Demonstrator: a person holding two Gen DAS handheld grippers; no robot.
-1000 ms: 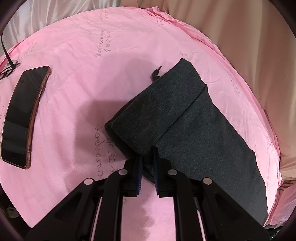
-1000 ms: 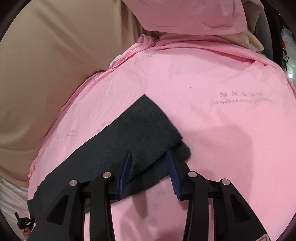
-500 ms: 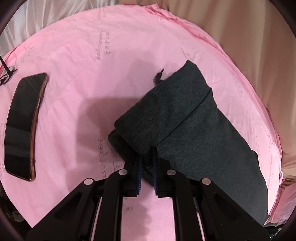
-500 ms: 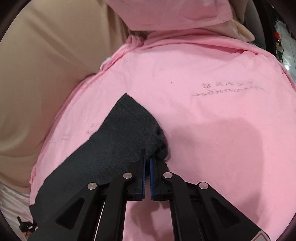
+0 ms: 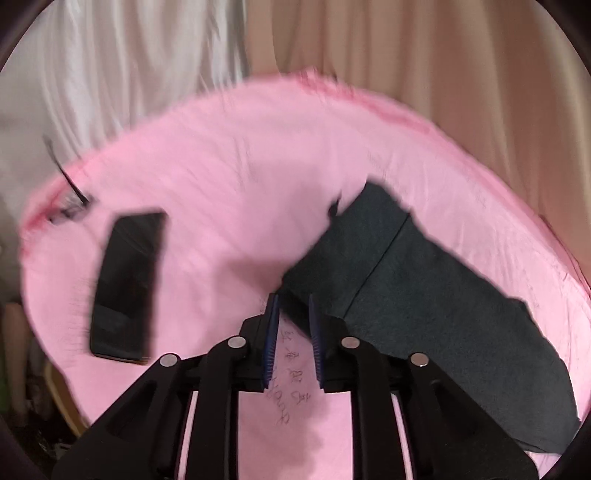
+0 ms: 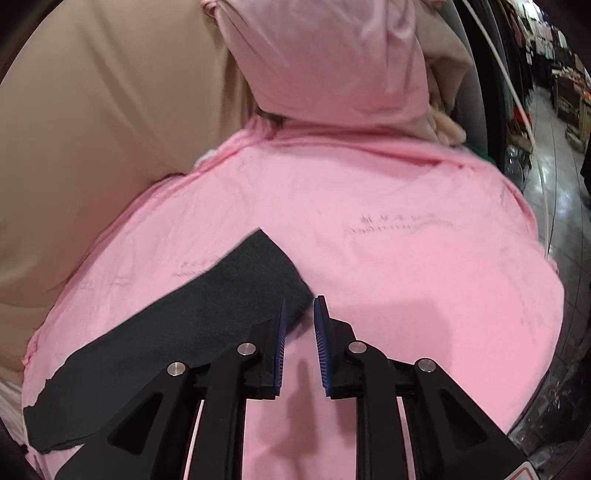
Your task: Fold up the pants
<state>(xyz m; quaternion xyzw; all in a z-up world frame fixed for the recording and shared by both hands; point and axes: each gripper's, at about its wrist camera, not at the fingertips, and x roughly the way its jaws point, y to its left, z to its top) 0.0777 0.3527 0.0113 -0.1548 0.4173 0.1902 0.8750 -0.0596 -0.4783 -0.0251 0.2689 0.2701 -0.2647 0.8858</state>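
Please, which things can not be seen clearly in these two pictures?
- Left wrist view: phone and cord smeared by motion blur.
- Both views: writing on the pink sheet too blurred to read.
- Right wrist view: near part of the pants hidden behind the right gripper.

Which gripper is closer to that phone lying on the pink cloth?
Left. The left gripper has the phone lying just beside it; the right gripper sees no phone, only pants.

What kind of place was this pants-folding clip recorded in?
Probably a clothing shop or market stall, not a home. The dark pants lie on a round table under a pink cloth, with draped curtains behind and, at the right wrist view's edge, a shiny aisle floor lined with hanging garments.
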